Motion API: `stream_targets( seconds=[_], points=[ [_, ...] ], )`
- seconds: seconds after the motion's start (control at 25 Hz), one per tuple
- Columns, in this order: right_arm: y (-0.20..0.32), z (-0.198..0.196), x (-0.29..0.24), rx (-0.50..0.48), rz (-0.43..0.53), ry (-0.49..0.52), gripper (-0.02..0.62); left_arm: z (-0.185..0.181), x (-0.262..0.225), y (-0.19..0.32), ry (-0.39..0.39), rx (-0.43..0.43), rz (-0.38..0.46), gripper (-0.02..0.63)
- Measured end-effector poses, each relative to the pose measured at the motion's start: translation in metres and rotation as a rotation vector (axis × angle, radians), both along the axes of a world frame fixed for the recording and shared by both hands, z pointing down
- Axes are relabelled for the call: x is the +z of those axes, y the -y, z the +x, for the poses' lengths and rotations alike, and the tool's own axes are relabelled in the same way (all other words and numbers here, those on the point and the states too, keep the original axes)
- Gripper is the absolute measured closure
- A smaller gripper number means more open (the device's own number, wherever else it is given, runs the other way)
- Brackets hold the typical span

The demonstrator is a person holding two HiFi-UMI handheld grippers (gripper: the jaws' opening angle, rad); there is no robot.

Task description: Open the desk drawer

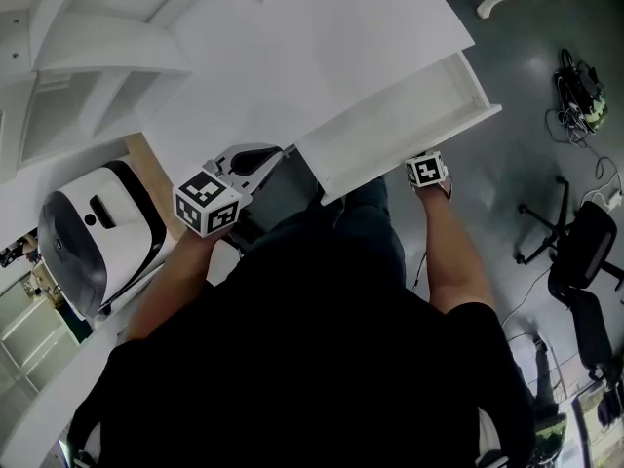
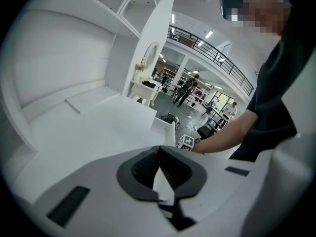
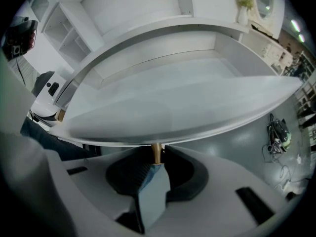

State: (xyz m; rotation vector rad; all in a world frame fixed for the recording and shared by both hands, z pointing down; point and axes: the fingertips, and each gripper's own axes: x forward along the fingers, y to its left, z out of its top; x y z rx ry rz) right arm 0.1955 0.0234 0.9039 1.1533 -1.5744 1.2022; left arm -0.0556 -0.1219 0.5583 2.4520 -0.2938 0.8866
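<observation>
Drawer [image 1: 400, 130] — head view: pulled out from tabletop [image 1: 292, 47], front edge juts over floor [image 1: 526, 96]; right tool [image 1: 427, 172] at that edge, left tool [image 1: 255, 161] near drawer's left corner. Left gripper view: tool tips together, empty. Right gripper view: tool clamped on gold knob [image 3: 155, 151] under drawer front.

In the head view the bare left forearm [image 1: 171, 276] reaches toward 1 o'clock, and the left gripper [image 2: 159, 149] beyond it angles toward 2 o'clock with its jaws closed tip to tip on nothing. The bare right forearm [image 1: 453, 252] runs toward 11 o'clock. The right gripper [image 3: 154, 165] tips steeply downward, its jaws clamped on the drawer knob [image 3: 156, 152].
</observation>
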Motion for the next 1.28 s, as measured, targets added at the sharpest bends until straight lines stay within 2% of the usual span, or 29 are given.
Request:
stream_targets(
  seconds=[0.64,1.28],
  points=[
    [-0.058,0.011,0.000,0.007,-0.018,-0.015,0.514,0.015,0.009,-0.020,-0.008,0.053,-0.018,0.597],
    [-0.058,0.013,0.000,0.001,-0.021,-0.026,0.514,0.014,0.015,-0.024,-0.011,0.054,-0.032,0.597]
  ],
)
